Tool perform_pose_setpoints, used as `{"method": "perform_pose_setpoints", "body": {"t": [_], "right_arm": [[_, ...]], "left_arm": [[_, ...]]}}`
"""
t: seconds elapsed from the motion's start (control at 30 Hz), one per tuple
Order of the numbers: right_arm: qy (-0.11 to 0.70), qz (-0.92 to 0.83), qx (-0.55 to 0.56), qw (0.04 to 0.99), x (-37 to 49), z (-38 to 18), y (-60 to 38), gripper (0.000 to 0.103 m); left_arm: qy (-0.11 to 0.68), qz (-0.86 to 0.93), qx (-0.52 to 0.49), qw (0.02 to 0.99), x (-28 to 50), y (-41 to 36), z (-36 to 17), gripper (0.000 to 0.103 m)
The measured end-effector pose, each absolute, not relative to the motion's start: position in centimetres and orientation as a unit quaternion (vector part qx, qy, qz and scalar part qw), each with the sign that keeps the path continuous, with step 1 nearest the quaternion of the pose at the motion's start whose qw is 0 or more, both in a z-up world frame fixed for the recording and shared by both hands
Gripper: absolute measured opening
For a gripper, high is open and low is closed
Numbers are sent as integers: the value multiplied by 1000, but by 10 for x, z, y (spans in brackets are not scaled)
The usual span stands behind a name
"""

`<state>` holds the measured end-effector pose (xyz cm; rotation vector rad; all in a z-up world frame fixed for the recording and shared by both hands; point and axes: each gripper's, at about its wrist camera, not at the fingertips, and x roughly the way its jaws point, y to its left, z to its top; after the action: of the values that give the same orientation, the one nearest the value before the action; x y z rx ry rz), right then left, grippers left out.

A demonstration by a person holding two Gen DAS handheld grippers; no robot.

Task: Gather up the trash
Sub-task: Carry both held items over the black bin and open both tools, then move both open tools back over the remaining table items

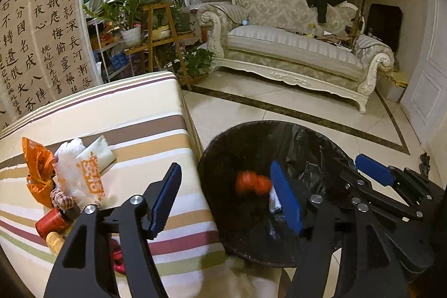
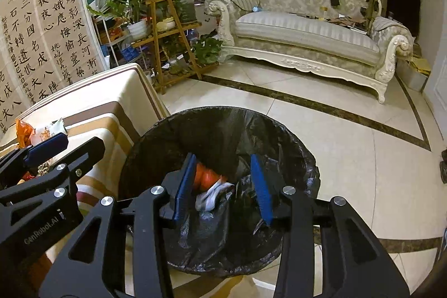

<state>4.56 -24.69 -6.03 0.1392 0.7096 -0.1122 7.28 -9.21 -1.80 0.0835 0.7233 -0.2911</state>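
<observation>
A bin lined with a black bag (image 1: 307, 147) (image 2: 156, 136) stands on the floor beside the striped table (image 1: 145, 108) (image 2: 111, 91). An orange piece of trash (image 1: 252, 182) (image 2: 205, 178) is blurred inside the bin mouth, above a white wrapper (image 2: 212, 196). My left gripper (image 1: 226, 197) is open and empty, straddling the table edge and the bin rim. My right gripper (image 2: 223, 186) is open and empty over the bin; it shows in the left wrist view (image 1: 374, 168). More trash lies on the table: an orange bag (image 1: 37, 166), a white and orange wrapper (image 1: 83, 172), a red can (image 1: 51, 222).
An ornate cream sofa (image 1: 293, 46) (image 2: 307, 30) stands across the tiled floor (image 1: 279, 108). A wooden plant stand with potted plants (image 1: 156, 27) (image 2: 167, 32) is behind the table. A calligraphy screen (image 1: 42, 27) is at the left. A white door (image 1: 430, 80) is at the right.
</observation>
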Motion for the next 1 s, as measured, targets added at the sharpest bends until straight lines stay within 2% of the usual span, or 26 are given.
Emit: {"method": "perform_pose_setpoints", "body": {"t": [0.23,1.0], "right_arm": [[343,-54,68,935,38,-54,-239,48],[362,27,50,931,3,-52,-157,48]], "left_arm": [[349,-128,38,928,64,-75,-9,69],[378,-38,17,925,6,39,-24,69]]}}
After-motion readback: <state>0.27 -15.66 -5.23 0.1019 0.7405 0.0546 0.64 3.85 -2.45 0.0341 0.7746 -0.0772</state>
